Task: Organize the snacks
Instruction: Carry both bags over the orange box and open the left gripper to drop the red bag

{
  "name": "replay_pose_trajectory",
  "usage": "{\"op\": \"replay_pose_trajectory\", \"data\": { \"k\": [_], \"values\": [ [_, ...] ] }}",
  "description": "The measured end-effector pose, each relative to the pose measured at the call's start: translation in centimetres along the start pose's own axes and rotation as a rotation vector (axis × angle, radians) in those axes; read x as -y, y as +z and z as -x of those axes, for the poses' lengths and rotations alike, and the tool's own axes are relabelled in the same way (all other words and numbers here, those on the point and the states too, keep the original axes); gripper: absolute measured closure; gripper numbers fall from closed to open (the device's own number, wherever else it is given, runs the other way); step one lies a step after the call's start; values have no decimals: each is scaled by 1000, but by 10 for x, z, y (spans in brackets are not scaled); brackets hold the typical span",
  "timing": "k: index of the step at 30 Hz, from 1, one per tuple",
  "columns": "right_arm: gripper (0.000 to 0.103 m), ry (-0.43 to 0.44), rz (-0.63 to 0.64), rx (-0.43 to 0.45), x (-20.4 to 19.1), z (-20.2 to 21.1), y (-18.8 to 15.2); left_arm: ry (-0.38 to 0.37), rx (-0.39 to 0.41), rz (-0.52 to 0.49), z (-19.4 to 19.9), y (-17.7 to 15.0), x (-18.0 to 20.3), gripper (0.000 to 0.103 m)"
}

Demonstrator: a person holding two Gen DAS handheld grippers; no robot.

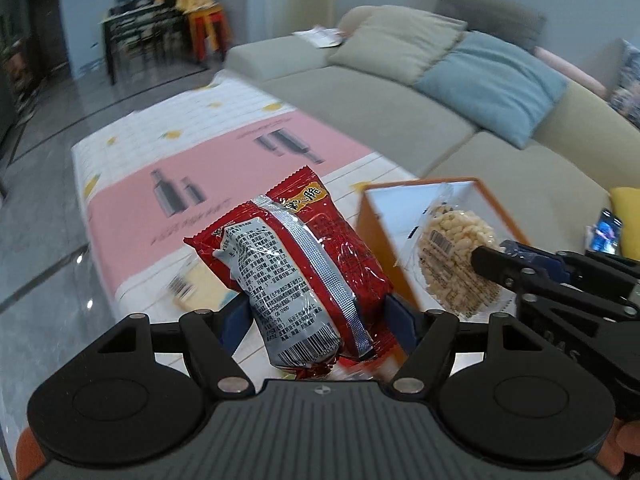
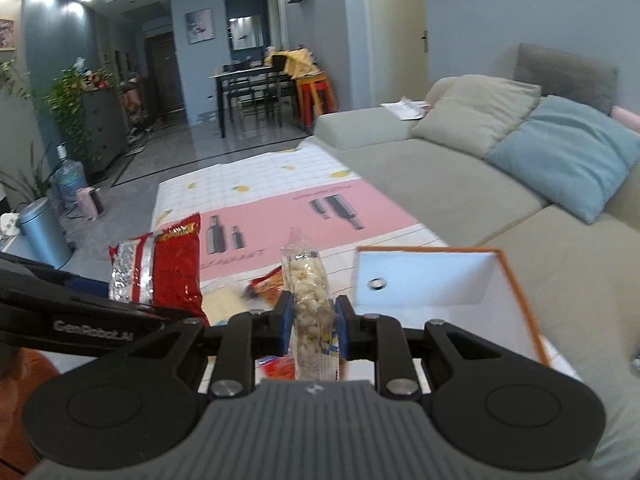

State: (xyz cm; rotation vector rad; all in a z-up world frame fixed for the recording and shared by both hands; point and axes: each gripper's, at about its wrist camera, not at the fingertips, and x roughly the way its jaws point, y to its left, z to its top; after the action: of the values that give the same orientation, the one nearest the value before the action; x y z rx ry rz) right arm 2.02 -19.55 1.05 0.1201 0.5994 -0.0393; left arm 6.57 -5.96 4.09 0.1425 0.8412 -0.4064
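Note:
My left gripper [image 1: 316, 316] is shut on a red snack packet [image 1: 296, 268] with a silver seam, held above the table; it also shows in the right wrist view [image 2: 160, 268]. My right gripper [image 2: 310, 320] is shut on a clear-wrapped puffed rice cake [image 2: 308, 300], held on edge just left of the orange box [image 2: 516, 280]. In the left wrist view the rice cake [image 1: 456, 256] hangs in front of the box [image 1: 372, 232], whose white inside is bare. Small red packets [image 2: 266, 284] lie on the table below.
The table carries a pink and white cloth [image 1: 160, 152] [image 2: 280, 208]. A grey sofa [image 2: 460, 184] with beige and blue cushions runs along its right side. A pale packet [image 1: 192, 280] lies on the table under my left gripper. Tiled floor lies to the left.

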Motion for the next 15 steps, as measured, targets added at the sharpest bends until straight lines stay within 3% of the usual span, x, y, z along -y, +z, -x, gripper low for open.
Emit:
{"op": "replay_pose_trajectory", "data": {
  "k": [10,15],
  "values": [
    [83,-76,-44,-73,52,-12,-4,-106,-34,-123,-25,16,48,21],
    [83,-115,-53,-140,73,-28,-12,-194,-94,-149,-37,22,61,21]
  ]
}}
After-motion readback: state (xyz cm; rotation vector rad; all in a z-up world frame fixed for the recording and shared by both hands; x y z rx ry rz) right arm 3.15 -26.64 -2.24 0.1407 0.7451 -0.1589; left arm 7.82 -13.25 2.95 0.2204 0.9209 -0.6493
